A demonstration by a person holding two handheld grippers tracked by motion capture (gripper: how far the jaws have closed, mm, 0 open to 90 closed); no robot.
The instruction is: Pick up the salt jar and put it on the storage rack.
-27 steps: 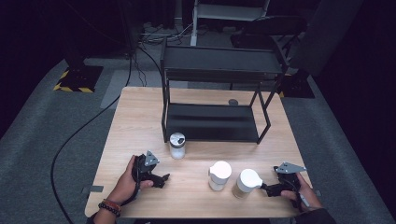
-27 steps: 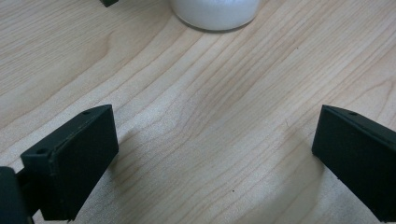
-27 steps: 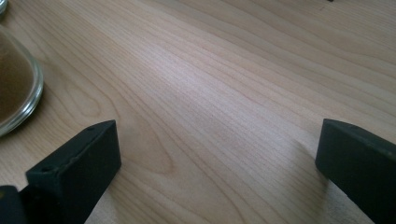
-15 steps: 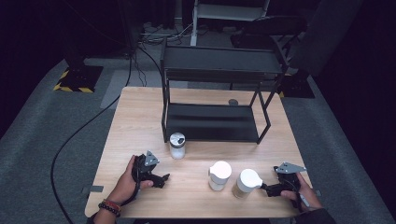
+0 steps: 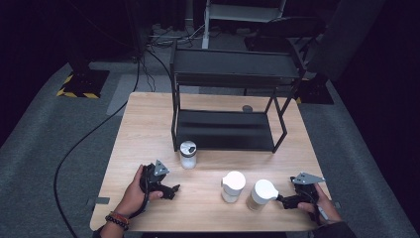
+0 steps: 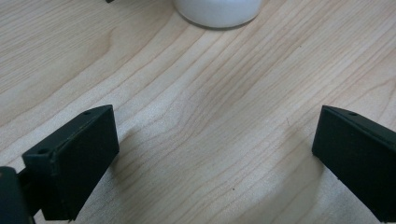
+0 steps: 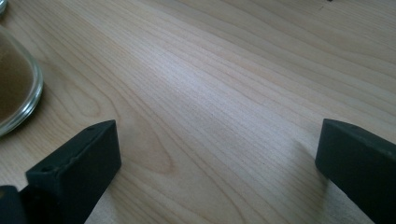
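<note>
both low on the counter (image 5: 148, 129), jaws spread, empty: left hand-held gripper (image 5: 171, 190) faces the white jar (image 5: 233, 186); brown-filled jar (image 5: 261, 194) just ahead of right hand-held gripper (image 5: 280, 199), probably staged for pickup.

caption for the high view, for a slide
Two open claws, left and right, rest beside three jars before a black rack.

Materials: pale wood, matt black metal, clear glass, white plastic.

table (image 5: 148, 124): light wood grain, smooth satin finish. Rack (image 5: 233, 74) at upper centre of the frame: black metal, matt. Jar (image 7: 16, 88) at the left edge: clear glossy glass, brown powder inside. Jar lids (image 5: 234, 179): white, smooth, plastic-looking. Left hand-held gripper (image 6: 215, 154) pads: matt black plastic. Floor (image 5: 44, 148): grey carpet, rough.
</note>
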